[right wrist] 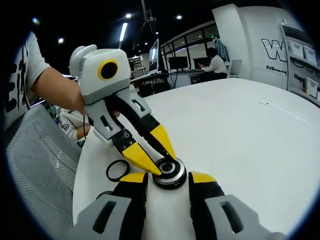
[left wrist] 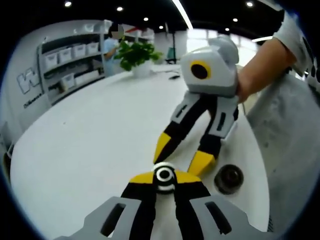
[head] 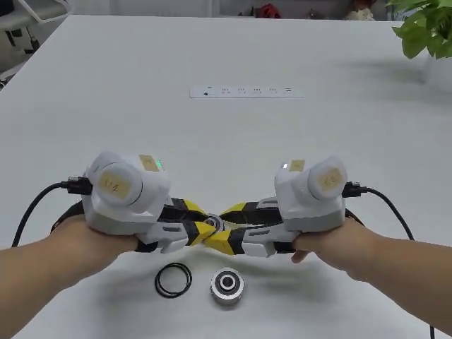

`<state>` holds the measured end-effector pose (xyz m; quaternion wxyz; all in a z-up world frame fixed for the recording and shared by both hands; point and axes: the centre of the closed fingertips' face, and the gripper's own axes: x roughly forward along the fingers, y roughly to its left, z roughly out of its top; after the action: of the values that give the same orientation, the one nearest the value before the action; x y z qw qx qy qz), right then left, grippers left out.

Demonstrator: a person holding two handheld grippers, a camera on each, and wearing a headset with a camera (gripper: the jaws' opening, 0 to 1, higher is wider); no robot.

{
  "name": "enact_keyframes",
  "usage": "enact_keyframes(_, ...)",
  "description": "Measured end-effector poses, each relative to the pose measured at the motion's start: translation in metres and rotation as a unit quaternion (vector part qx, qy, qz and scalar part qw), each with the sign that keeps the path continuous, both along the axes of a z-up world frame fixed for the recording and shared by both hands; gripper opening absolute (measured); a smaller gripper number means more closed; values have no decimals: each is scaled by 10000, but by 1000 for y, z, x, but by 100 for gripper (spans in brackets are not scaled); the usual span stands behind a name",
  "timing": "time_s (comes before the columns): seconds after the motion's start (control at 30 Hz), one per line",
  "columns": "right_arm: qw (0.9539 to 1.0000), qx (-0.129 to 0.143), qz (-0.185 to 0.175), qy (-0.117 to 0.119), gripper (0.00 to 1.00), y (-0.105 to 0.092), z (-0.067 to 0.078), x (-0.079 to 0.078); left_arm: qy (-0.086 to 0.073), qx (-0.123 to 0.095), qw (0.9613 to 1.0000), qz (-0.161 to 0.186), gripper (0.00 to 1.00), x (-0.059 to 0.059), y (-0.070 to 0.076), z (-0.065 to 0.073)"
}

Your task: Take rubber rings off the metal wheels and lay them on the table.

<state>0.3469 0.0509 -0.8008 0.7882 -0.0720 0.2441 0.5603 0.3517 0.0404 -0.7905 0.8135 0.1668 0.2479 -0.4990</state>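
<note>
Left gripper (left wrist: 165, 179), clamped on small silver metal wheel (right wrist: 170, 172); right gripper (right wrist: 168, 178), jaws apart astride it; black rubber ring (right wrist: 181, 176) probably light and stretchy, best pinched at its outer edge.

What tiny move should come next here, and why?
Probably shut the right gripper on the dark rim of the wheel, likely its rubber. The left gripper grips that wheel, and the right fingers stand open either side of it. One ring lies on the table.

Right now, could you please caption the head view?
Left hand-held gripper and right hand-held gripper meet at a metal wheel; rubber ring, second wheel nearby.
</note>
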Motion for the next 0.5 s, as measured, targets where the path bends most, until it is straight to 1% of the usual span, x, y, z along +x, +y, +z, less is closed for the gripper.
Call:
enact_keyframes(0.23, 9998, -176, 53, -111, 26, -2, -5, -1, -28, 4, 10000, 16, 13, -2, -2, 0)
enact_keyframes(0.5, 9997, -215, 37, -60, 23, -7, -4, -3, -42, 4, 10000, 25, 13, -3, -4, 0)
